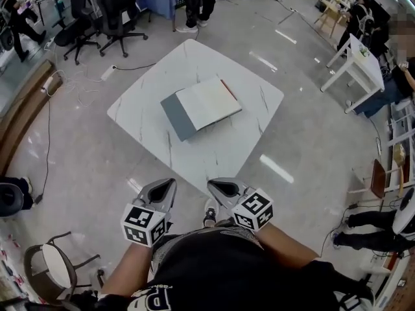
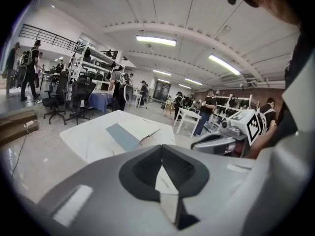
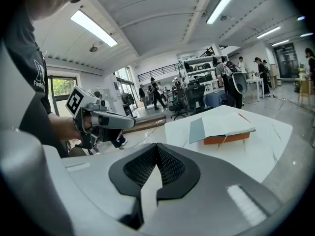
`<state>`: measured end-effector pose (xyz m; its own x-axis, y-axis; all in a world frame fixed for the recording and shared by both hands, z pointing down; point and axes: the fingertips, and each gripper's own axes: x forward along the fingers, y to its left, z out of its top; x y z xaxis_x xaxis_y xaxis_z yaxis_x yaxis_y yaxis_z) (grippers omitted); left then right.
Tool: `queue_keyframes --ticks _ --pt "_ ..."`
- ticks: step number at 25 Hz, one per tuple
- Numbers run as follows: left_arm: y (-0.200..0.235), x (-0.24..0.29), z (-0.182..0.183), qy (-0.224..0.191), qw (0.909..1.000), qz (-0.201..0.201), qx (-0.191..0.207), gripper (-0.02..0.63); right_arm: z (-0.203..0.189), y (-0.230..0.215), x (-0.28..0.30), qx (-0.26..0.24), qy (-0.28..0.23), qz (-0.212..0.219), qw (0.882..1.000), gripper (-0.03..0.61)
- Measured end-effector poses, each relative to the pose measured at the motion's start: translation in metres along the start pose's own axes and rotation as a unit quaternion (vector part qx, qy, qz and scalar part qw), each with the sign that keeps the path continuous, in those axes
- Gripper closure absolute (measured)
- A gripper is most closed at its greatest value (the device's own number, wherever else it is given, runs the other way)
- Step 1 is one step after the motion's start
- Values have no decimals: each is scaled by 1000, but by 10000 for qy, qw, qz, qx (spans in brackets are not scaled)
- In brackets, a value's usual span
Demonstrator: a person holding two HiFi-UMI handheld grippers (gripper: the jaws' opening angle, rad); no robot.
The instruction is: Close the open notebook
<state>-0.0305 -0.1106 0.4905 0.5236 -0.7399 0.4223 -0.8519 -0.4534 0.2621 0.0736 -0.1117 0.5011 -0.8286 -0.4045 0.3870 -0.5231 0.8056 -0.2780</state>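
The open notebook (image 1: 201, 105) lies on the middle of the white marble table (image 1: 139, 118). Its grey-blue cover is folded out to the left, its white pages face up, and an orange edge shows on the right. It also shows in the left gripper view as the notebook (image 2: 129, 133) and in the right gripper view as the notebook (image 3: 221, 127). My left gripper (image 1: 170, 183) and right gripper (image 1: 213, 184) hang side by side close to my body, short of the table's near corner. Both are shut with nothing in them. The jaw tips meet in the left gripper (image 2: 161, 147) and the right gripper (image 3: 156, 145).
Black office chairs (image 1: 104, 11) stand beyond the table's far left. A small white table (image 1: 356, 63) stands at the right with people near it. A round-seat chair (image 1: 55, 264) is at my lower left. A cable (image 1: 48, 128) trails over the glossy floor.
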Motion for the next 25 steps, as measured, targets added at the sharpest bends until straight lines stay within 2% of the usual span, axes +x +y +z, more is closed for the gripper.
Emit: queue_keyframes --ticks 6,11,14,17,25 --pt "9 33 12 -89 9989 428 -146 555 3 -46 10 -282 142 289 9991 581" --pt "5 44 14 -26 9991 430 -64 555 5 -60 18 -202 134 381 9990 581" --pt "19 48 16 2 9987 472 -201 555 10 -62 27 -233 143 389 9989 581" --pt "28 55 24 34 9992 349 -185 555 19 -68 33 -254 122 271 9992 581" --pt "59 62 47 221 9996 -98 166 555 44 -69 56 -66 -93 -177 9998 581"
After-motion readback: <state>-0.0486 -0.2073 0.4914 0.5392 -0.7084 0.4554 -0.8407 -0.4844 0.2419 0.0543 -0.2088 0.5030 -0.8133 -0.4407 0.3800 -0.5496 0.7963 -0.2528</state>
